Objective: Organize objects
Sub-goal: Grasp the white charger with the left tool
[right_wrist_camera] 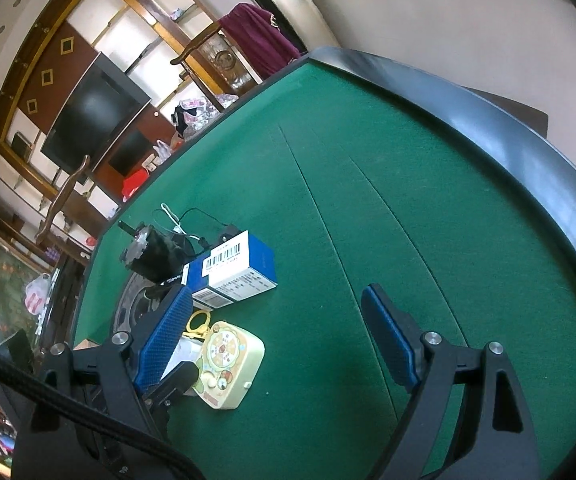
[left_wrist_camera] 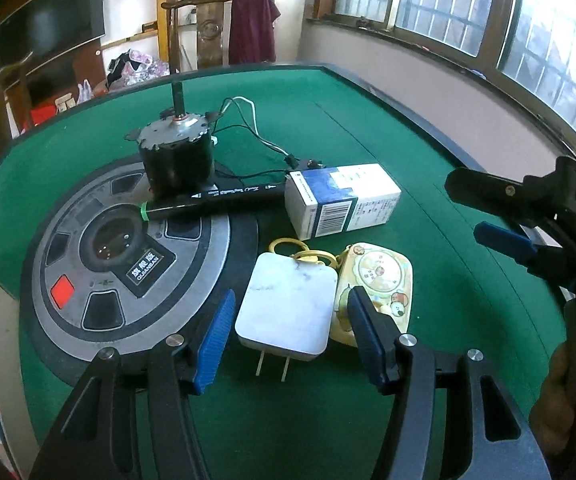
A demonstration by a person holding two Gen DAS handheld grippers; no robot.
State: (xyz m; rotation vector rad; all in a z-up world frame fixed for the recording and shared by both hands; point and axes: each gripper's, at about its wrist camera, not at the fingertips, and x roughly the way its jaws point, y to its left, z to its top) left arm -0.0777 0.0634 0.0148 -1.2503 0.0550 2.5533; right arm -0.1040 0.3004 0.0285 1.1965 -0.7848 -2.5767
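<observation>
Nearest my left camera, my left gripper (left_wrist_camera: 290, 344) stands wide, its blue pads either side of a white plug adapter (left_wrist_camera: 288, 304) that lies flat on the green surface (left_wrist_camera: 368, 128), prongs toward me; I cannot tell whether either pad touches it. Just at 3 o'clock of the adapter, touching its edge, lies a cream cartoon case (left_wrist_camera: 384, 284), and a yellow ring (left_wrist_camera: 284, 245) peeks out at 12 o'clock of the adapter. At 9 o'clock sits the round grey control dial (left_wrist_camera: 120, 264) set into the surface. Farther on, at 12 o'clock, a blue-and-white box (left_wrist_camera: 340, 200) lies on its side, with a black marker pen (left_wrist_camera: 216, 202) resting across the dial's far rim beside it. Beyond the pen, a black motor (left_wrist_camera: 178, 156) stands upright with its wires trailing toward the box. My right gripper (right_wrist_camera: 276, 336) hangs wide with nothing in it, over bare felt at 3 o'clock of the case.
</observation>
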